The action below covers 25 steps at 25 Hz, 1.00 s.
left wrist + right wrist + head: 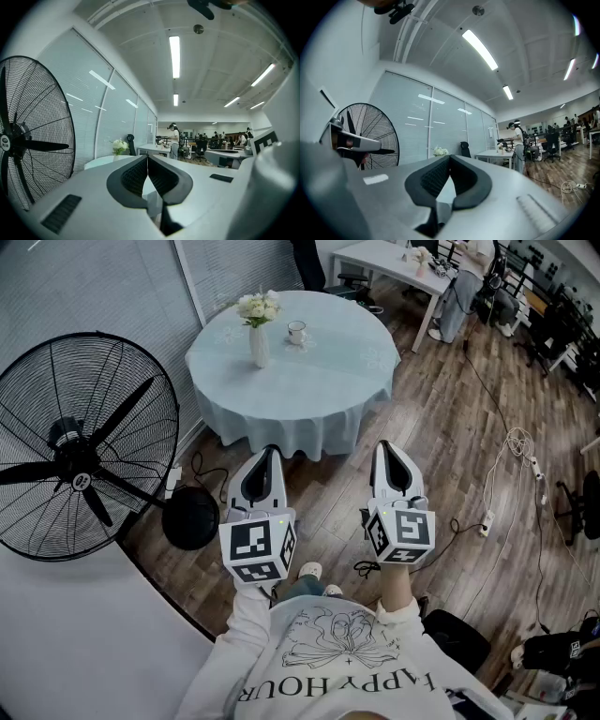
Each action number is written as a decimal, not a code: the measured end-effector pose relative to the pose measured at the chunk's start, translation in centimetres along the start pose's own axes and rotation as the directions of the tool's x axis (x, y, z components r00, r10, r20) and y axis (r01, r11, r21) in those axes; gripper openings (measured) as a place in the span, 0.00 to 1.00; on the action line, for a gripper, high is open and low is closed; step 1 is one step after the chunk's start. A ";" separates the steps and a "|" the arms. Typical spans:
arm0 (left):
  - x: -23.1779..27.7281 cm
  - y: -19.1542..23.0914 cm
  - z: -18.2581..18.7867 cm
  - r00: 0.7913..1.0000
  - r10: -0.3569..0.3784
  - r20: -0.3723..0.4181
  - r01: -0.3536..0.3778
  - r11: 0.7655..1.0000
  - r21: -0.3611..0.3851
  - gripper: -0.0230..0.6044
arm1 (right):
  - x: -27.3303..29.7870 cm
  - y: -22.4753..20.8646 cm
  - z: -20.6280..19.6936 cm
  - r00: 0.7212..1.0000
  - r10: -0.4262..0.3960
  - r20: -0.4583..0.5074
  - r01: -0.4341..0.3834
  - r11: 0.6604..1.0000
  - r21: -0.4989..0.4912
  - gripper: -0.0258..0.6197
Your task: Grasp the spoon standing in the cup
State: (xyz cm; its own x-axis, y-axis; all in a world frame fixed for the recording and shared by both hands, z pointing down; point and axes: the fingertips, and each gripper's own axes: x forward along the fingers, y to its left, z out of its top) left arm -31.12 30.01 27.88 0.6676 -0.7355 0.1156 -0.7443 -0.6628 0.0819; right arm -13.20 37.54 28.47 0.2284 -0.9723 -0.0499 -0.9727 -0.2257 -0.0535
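Target cup on far part of round, cloth-covered bench, just right of flower vase; spoon too small to resolve. Left gripper and right gripper side by side over the floor, well apart from cup. Both jaws pressed together, nothing between. Floor fan at left.
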 end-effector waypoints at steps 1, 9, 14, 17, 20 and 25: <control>0.1 0.0 -0.1 1.000 0.000 0.000 0.000 1.000 0.001 0.05 | 0.1 -0.1 -0.1 1.000 -0.001 0.000 0.001 1.000 0.001 0.06; 1.1 0.0 -0.2 1.000 -0.002 -0.003 0.002 1.000 -0.002 0.05 | 0.7 -0.8 -0.4 1.000 -0.011 -0.004 0.011 1.000 0.007 0.06; 2.2 0.5 -0.1 1.000 -0.009 -0.001 0.009 1.000 -0.006 0.05 | 1.8 -1.2 -0.6 1.000 -0.022 -0.001 0.022 0.999 0.026 0.06; 3.1 1.1 -0.1 1.000 -0.011 -0.001 0.011 1.000 -0.007 0.05 | 2.9 -1.1 -0.8 1.000 -0.026 -0.005 0.026 0.999 0.028 0.06; 4.0 1.9 -0.1 1.000 -0.012 0.000 0.012 1.000 -0.006 0.05 | 4.0 -0.9 -1.0 1.000 -0.025 -0.009 0.025 0.999 0.025 0.06; 5.2 3.3 -0.5 1.000 -0.015 -0.008 0.015 1.000 -0.008 0.05 | 5.6 -0.5 -1.9 0.999 -0.037 -0.017 0.038 0.998 0.040 0.06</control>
State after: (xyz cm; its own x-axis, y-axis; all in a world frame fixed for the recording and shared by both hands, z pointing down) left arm -30.10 24.10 29.24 0.6786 -0.7243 0.1221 -0.7344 -0.6726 0.0916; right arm -11.50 32.10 30.08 0.2635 -0.9642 -0.0311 -0.9610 -0.2595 -0.0953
